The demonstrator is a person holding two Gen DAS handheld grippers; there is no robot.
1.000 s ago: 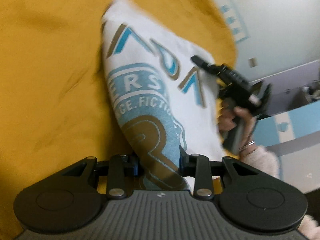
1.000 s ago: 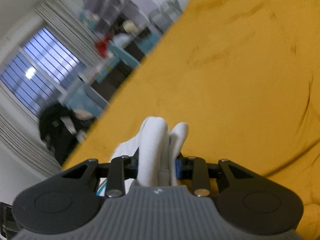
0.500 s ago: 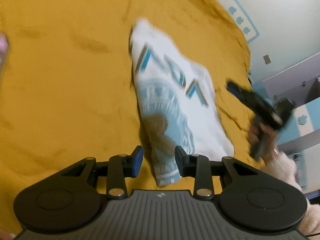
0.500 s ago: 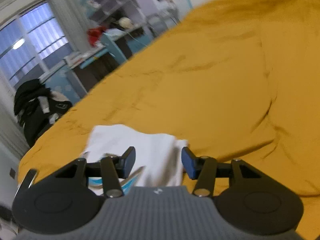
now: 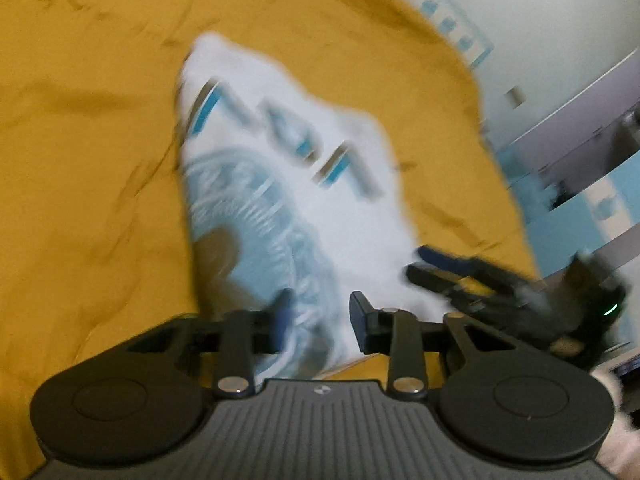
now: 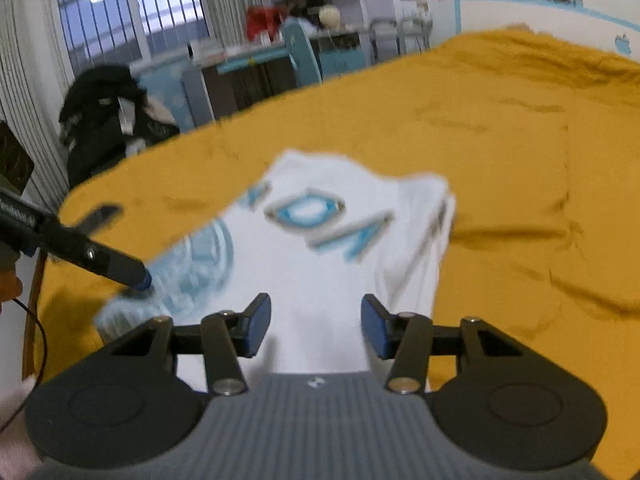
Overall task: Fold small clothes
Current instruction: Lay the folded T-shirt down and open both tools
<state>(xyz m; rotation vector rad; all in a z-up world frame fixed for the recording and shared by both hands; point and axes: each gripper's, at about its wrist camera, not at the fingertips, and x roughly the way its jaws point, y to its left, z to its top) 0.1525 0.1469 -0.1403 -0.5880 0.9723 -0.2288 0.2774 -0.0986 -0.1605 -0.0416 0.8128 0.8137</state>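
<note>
In the left wrist view, the left gripper (image 5: 318, 314) fills the bottom of the picture, its jaws spread apart with nothing between them. Just past its fingertips (image 5: 358, 312) lies a folded white shirt (image 5: 288, 168) with a blue and brown print, blurred by motion. The shirt rests flat on a mustard-yellow blanket (image 5: 80, 140) that covers most of the picture. At the shirt's right edge, the right gripper (image 5: 424, 268) reaches in from the right; it is blurred, its two fingers look slightly parted, and whether it touches the cloth cannot be told. Beyond the blanket stand a pale wall and light blue furniture (image 5: 576, 216).

In the right wrist view, the right gripper (image 6: 316, 318) sits low in the picture with its jaws wide apart, holding nothing, poised over the near edge of the shirt (image 6: 320, 248). The shirt's printed side faces up, and folded layers show along its right edge. The left gripper (image 6: 140, 280) comes in from the left, its blue-tipped finger resting at the shirt's near left corner. The yellow blanket (image 6: 520, 160) stretches away behind. Farther off are a blue desk (image 6: 248, 68), a pile of dark clothing (image 6: 108, 108) and a barred window (image 6: 120, 16).
</note>
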